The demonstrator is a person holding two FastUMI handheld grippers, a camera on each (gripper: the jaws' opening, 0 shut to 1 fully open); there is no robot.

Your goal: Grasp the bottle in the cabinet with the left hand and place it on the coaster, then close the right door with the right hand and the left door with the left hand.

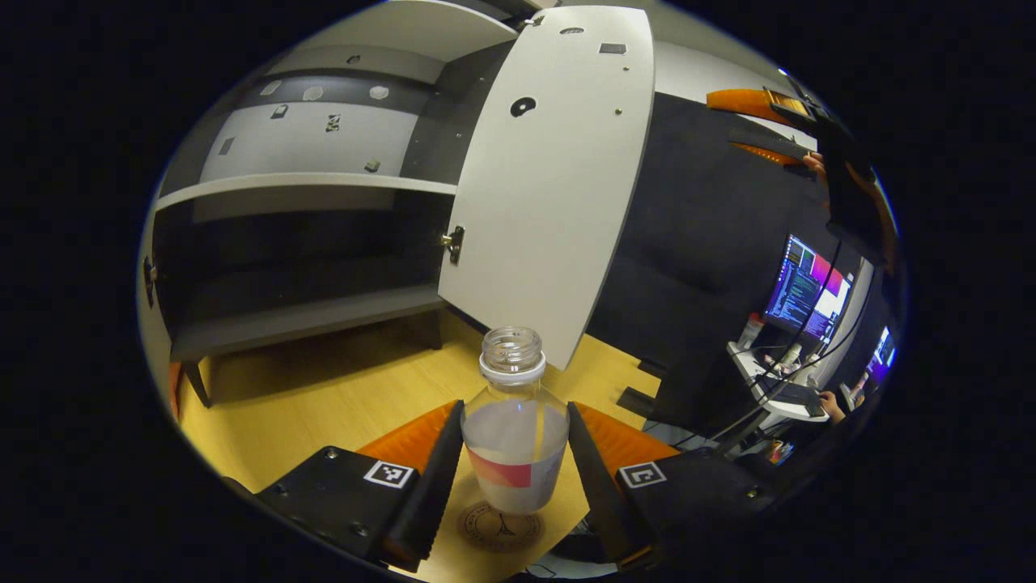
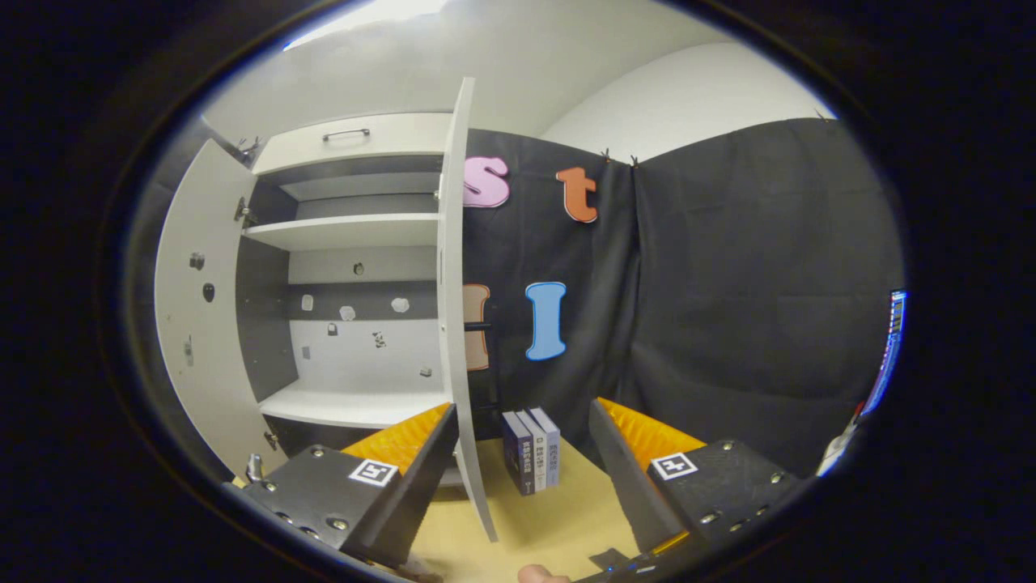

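A clear uncapped bottle (image 1: 514, 429) with a red-and-white label stands upright between the fingers of my left gripper (image 1: 515, 405), which press on both its sides. Its base sits over a round printed coaster (image 1: 500, 528) on the wooden table (image 1: 324, 397); I cannot tell whether they touch. Behind it the white cabinet (image 1: 307, 185) is open, its right door (image 1: 550, 162) swung towards me. My right gripper (image 2: 522, 425) is open in front of that door's edge (image 2: 452, 324), which passes close by its left finger. The left door (image 2: 190, 324) is open too. The right gripper (image 1: 732, 125) also appears, high at the right.
Three books (image 2: 532, 449) stand upright on the table beside the right door. A desk (image 1: 777, 389) with lit monitors (image 1: 805, 287) and a person's hand (image 1: 830, 401) sits at the far right. The cabinet shelves (image 2: 348, 231) hold nothing large.
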